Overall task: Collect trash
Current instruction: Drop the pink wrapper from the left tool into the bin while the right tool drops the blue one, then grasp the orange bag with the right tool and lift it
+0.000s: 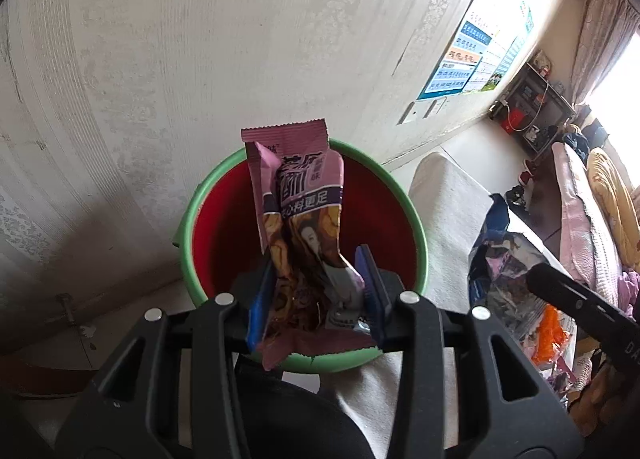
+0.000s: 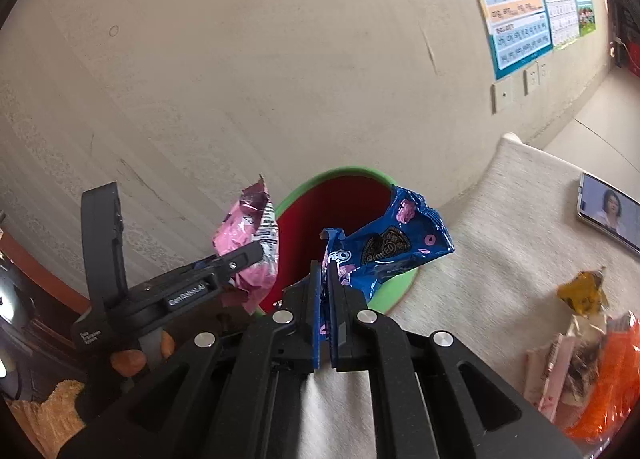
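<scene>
Wrappers are in both our grippers, each held up by the bin. From the left wrist we see our left gripper (image 1: 320, 291) with its blue pads clamped on a pink wrapper (image 1: 298, 227), which stands up crumpled between them; its top edge reaches past the far rim of the bin (image 1: 416, 243). That bin, red inside with a green rim, sits on the floor against the wall (image 1: 200, 59), directly beyond the fingers. To the right lies a cloth-covered table (image 1: 448, 203) with a heap of trash (image 1: 516, 287) on it, and part of our right gripper (image 1: 576, 303) crosses in front of that heap. From the right wrist we see our right gripper (image 2: 325, 271) with its fingers pressed together on one end of a blue Oreo wrapper (image 2: 392, 247), whose free end sticks out to the right over the bin's (image 2: 344, 203) near rim. On the left, our left gripper (image 2: 240, 259) holds the pink wrapper (image 2: 248, 235) beside the bin's left edge. On the table (image 2: 500, 227) to the right lie a phone (image 2: 608, 211) with its screen lit, far, and more trash (image 2: 592, 347), near.
</scene>
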A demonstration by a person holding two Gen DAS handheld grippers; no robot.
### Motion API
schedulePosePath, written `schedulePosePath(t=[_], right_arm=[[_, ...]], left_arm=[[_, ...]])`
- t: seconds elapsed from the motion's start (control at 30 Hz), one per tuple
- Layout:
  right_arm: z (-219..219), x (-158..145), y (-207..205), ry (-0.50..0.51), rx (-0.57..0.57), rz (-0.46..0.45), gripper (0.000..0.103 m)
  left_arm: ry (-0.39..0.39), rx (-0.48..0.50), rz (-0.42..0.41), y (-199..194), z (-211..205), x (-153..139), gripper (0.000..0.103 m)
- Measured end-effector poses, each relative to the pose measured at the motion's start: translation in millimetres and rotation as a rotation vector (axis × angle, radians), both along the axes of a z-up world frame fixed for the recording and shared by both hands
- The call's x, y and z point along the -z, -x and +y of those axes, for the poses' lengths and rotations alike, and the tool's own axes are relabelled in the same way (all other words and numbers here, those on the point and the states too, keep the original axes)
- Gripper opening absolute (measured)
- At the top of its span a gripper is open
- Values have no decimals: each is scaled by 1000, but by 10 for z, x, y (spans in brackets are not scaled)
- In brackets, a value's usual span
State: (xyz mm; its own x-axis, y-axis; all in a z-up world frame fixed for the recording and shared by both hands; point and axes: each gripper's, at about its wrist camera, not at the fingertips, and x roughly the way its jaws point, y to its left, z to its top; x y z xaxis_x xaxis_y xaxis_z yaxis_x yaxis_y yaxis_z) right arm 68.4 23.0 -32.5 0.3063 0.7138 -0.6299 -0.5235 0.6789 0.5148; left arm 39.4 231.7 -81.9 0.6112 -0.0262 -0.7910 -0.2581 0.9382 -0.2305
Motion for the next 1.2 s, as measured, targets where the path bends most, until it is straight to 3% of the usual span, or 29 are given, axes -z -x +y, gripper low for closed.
schedulePosePath(t=[0.1, 0.17, 0.2, 0.27, 0.33, 0.57, 0.77, 1.0, 1.1, 1.2], right_arm=[[225, -14, -86, -5, -39, -17, 3], [316, -10, -125, -10, -49, -17, 10], [337, 3, -142, -6, -47, -15, 15], [320, -7, -115, -6, -30, -23, 35], [257, -19, -75, -2, -15, -31, 41], [-293, -49, 136, 42, 41, -74, 46], [-1074, 42, 308, 128, 200, -94, 50], [-1905, 372, 214, 291, 406, 17, 52], [-2101, 536, 160, 324, 437, 70, 53], [-2195, 687, 118, 350, 427, 113, 62]], left_arm=[[-6, -20, 13, -4, 88, 39, 40], [-11, -36, 19, -3, 114, 59, 44], [-7, -42, 20, 7, 118, 71, 46], [-10, -57, 22, 40, 140, 92, 62], [-9, -66, 18, 75, 155, 103, 66], [-7, -36, 13, 127, 80, 105, 69], [-3, 30, 8, 128, -222, 86, 70], [16, 142, 33, 182, -740, 146, 70], [26, 190, 59, 228, -978, 222, 70], [33, 246, 86, 263, -1214, 288, 70]])
